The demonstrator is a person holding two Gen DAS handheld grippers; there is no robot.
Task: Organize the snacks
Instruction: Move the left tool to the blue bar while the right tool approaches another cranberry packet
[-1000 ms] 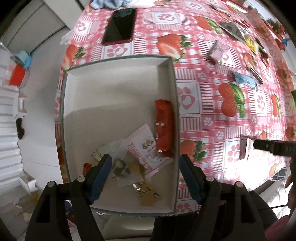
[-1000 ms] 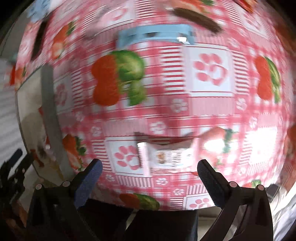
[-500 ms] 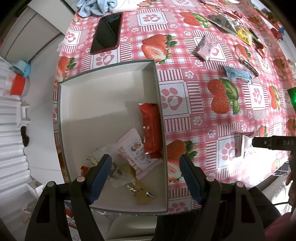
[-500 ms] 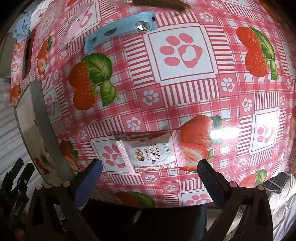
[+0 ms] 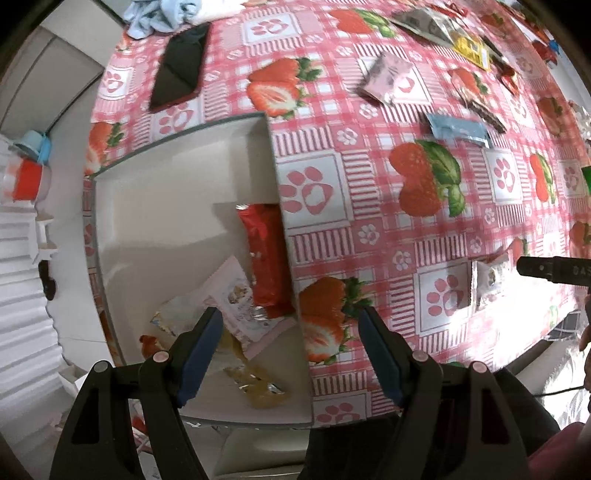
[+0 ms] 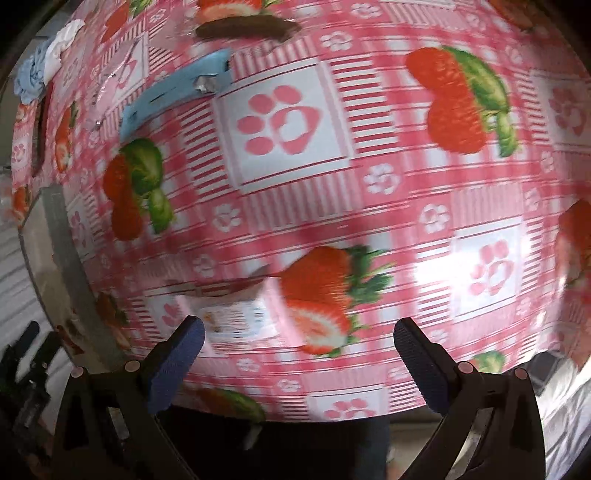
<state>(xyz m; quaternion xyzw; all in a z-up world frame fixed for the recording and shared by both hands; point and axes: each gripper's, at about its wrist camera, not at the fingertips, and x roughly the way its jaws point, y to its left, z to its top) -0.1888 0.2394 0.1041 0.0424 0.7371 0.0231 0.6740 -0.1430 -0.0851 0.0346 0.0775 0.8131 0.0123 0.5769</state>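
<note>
Your left gripper (image 5: 290,325) stands released, jaws wide apart and holding nothing, pointing down over the right wall of the white box (image 5: 159,206), which sits at the near left corner of the tabletop (image 5: 369,206). Inside the box, just beyond the left fingertip, lie a red wrapper (image 5: 266,258) against the right wall, a pale pink packet (image 5: 240,302) overlapping its near end, and a few clear and yellowish wrappers (image 5: 255,384) nearer you. No print on these can be read.

Your right gripper (image 6: 295,332) is likewise released and empty, hovering over the strawberry-and-paw cloth near the tabletop's near edge. The white-and-pink snack packet (image 6: 236,317) lies flat on the cloth just beyond the left fingertip, off centre between the jaws and not touched by the pads. Its label is blurred beyond reading. In the left view the same packet (image 5: 485,284) sits right of the box, well apart from it, beside a black bar bearing the letters "DAS".

Farther across the tabletop lie a light blue sachet (image 5: 458,129), a pink foil packet (image 5: 391,79), a dark bar (image 6: 243,29) and a phone (image 5: 181,68).
</note>
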